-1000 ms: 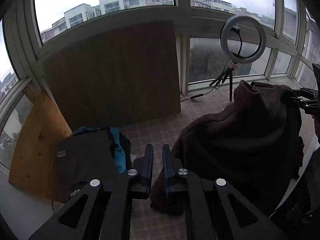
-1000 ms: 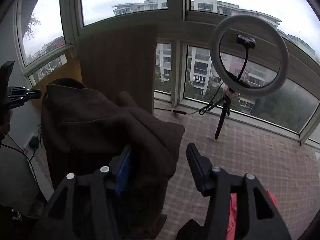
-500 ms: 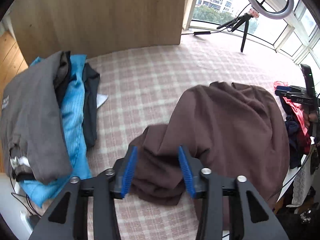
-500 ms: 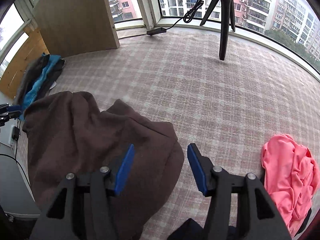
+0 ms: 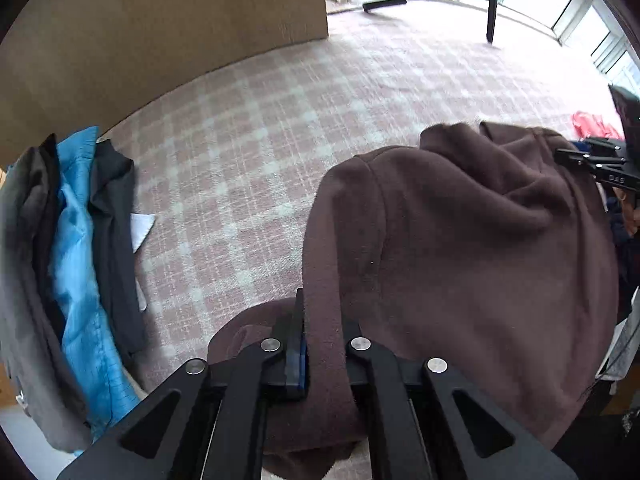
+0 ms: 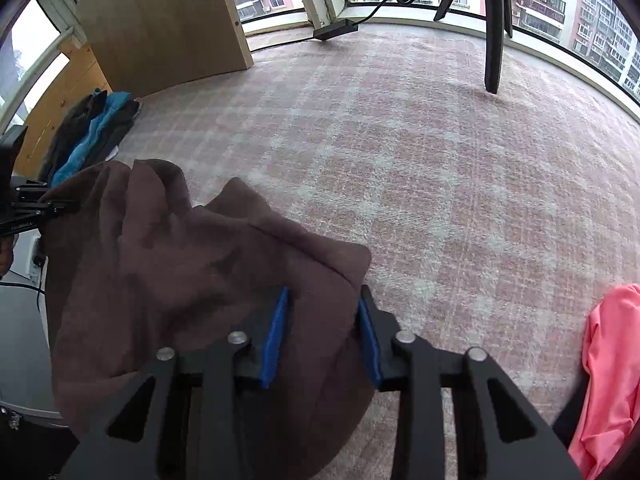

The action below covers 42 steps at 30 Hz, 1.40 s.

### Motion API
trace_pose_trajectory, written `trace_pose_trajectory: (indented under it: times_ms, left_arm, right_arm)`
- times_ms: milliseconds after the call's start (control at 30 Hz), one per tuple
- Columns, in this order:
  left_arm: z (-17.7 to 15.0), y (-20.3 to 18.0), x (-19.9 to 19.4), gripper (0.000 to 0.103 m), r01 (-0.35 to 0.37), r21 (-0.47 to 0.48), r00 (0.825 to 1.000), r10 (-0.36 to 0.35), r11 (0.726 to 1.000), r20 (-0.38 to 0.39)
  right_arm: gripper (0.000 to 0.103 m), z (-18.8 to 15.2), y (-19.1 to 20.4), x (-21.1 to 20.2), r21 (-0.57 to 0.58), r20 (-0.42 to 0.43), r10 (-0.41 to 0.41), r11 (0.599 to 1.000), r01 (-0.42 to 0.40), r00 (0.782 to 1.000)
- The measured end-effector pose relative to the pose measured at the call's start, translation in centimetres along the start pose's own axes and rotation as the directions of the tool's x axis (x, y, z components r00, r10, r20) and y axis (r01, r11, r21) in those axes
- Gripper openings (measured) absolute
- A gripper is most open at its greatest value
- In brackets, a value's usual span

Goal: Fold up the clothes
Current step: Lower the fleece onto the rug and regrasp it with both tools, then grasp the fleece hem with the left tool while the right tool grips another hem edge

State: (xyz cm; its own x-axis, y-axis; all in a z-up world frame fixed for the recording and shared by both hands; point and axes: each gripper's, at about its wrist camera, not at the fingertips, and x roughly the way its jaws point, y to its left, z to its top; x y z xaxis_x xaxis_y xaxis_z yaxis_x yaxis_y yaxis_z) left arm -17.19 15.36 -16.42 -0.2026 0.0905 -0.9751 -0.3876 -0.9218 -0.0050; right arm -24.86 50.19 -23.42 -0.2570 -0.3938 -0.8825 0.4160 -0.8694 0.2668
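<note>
Brown fleece, left view: hoodie [image 5: 460, 248] hangs over a checked cloth [image 5: 260, 152], one edge pinched tight in the left gripper [image 5: 320, 344].
Risk: thick fabric may slide from that narrow bite and bunch.
Stack: grey, blue and black clothes [image 5: 72, 264] lie well apart.
Right view: right gripper [image 6: 324, 336] has its fingers around a fold, a gap showing; grip looks loose.
Room: glazed balcony, tripod [image 6: 494, 28], board [image 6: 160, 20], pink garment [image 6: 608, 372].
</note>
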Motion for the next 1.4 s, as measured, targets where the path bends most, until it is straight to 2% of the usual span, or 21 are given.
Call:
trace_pose_trajectory:
  times_ms: [100, 200, 267, 300, 333, 367, 400, 433, 467, 500, 533, 600, 633, 700, 800, 900, 1067, 1133, 1233, 1333, 1400]
  left_arm:
    - [-3.5, 1.7, -4.9, 0.005, 0.039, -0.049, 0.998, -0.036, 0.998, 0.058]
    - [-7.1, 3.1, -9.1, 0.006, 0.061, -0.091, 0.994, -0.051, 0.994, 0.100]
    - [-10.2, 3.5, -8.7, 0.013, 0.057, -0.113, 0.996, -0.049, 0.992, 0.069]
    - [-11.8, 3.7, -8.6, 0.022, 0.055, -0.124, 0.997, -0.048, 0.991, 0.053]
    - [-13.3, 3.9, -8.3, 0.029, 0.050, -0.134, 0.998, -0.046, 0.990, 0.035]
    - [-14.3, 3.8, -6.9, 0.041, 0.020, -0.134, 1.000, -0.021, 0.991, -0.012]
    - [-15.3, 3.7, -5.6, 0.044, -0.009, -0.132, 0.998, 0.001, 0.991, -0.059]
    - [-15.7, 3.4, -4.7, 0.044, -0.017, -0.126, 0.995, 0.005, 0.992, -0.096]
    - [-16.1, 3.1, -4.0, 0.044, -0.025, -0.117, 0.992, 0.010, 0.993, -0.130]
    - [-15.8, 2.8, -4.4, 0.044, -0.041, -0.098, 0.993, 0.029, 0.994, -0.117]
    - [-15.6, 2.4, -4.8, 0.044, -0.057, -0.079, 0.993, 0.049, 0.995, -0.104]
    - [-15.0, 1.9, -6.1, 0.046, -0.084, -0.043, 0.994, 0.080, 0.996, -0.070]
    - [-14.7, 1.7, -6.9, 0.049, -0.094, -0.025, 0.994, 0.093, 0.995, -0.051]
    - [-14.6, 2.2, -8.0, 0.062, -0.107, -0.012, 0.994, 0.106, 0.994, -0.038]
    - [-15.4, 3.0, -7.7, 0.064, -0.087, -0.040, 0.994, 0.084, 0.995, -0.068]
    - [-16.2, 3.7, -7.5, 0.065, -0.068, -0.069, 0.993, 0.061, 0.995, -0.097]
    - [-17.9, 2.6, -3.3, 0.063, -0.013, -0.118, 0.981, -0.011, 0.993, -0.193]
    - [-18.2, 2.2, -3.5, 0.062, 0.031, -0.138, 0.983, -0.055, 0.990, -0.175]
    - [-18.4, 2.4, -5.6, 0.062, 0.095, -0.176, 0.988, -0.115, 0.980, -0.105]
    - [-17.8, 2.7, -7.4, 0.062, 0.104, -0.187, 0.992, -0.116, 0.977, -0.056]
    - [-17.0, 2.4, -8.1, 0.062, 0.095, -0.153, 0.994, -0.102, 0.984, -0.041]
  right_arm:
    - [0.013, -0.7, 0.7, -2.2, 0.030, 0.024, 0.065, 0.997, -0.066, 0.998]
    - [0.013, -1.7, 1.6, -4.3, 0.065, 0.046, 0.132, 0.989, -0.135, 0.990]
    - [0.013, -3.3, 2.8, -5.2, 0.111, 0.048, 0.188, 0.975, -0.192, 0.981]
    - [0.015, -4.1, 3.3, -5.2, 0.114, 0.030, 0.195, 0.974, -0.197, 0.980]
    - [0.018, -4.8, 4.0, -4.7, 0.093, -0.011, 0.178, 0.980, -0.176, 0.984]
    - [0.022, -5.5, 4.6, -4.2, 0.071, -0.050, 0.159, 0.985, -0.156, 0.986]
    - [0.028, -6.3, 5.2, -3.7, 0.049, -0.090, 0.140, 0.990, -0.136, 0.986]
    - [0.029, -6.6, 5.6, -3.4, 0.027, -0.116, 0.127, 0.992, -0.125, 0.985]
    - [0.029, -6.6, 5.8, -3.4, 0.007, -0.127, 0.123, 0.992, -0.123, 0.984]
    - [0.032, -6.3, 5.8, -3.5, -0.007, -0.136, 0.113, 0.993, -0.115, 0.984]
    - [0.043, -5.8, 5.8, -3.9, -0.017, -0.138, 0.094, 0.995, -0.098, 0.986]
    - [0.048, -4.9, 5.9, -4.9, -0.053, -0.128, 0.064, 0.996, -0.071, 0.990]
    - [0.048, -4.5, 5.9, -5.5, -0.075, -0.114, 0.059, 0.995, -0.068, 0.992]
    - [0.048, -4.0, 5.9, -6.7, -0.118, -0.090, 0.062, 0.990, -0.072, 0.994]
    - [0.049, -3.4, 6.1, -7.2, -0.165, -0.064, 0.055, 0.984, -0.065, 0.996]
    - [0.049, -2.9, 6.6, -6.1, -0.172, -0.070, 0.095, 0.979, -0.106, 0.993]
    - [0.049, -2.8, 8.5, -2.4, -0.203, -0.119, 0.141, 0.965, -0.163, 0.983]
    - [0.048, -3.3, 9.0, -0.7, -0.221, -0.174, 0.125, 0.962, -0.163, 0.977]
    - [0.048, -4.4, 8.9, 0.7, -0.250, -0.241, 0.082, 0.957, -0.144, 0.967]
    - [0.048, -5.0, 8.2, 0.9, -0.219, -0.268, 0.098, 0.963, -0.159, 0.958]
    - [0.048, -5.0, 8.2, 0.7, -0.216, -0.272, 0.093, 0.964, -0.155, 0.958]
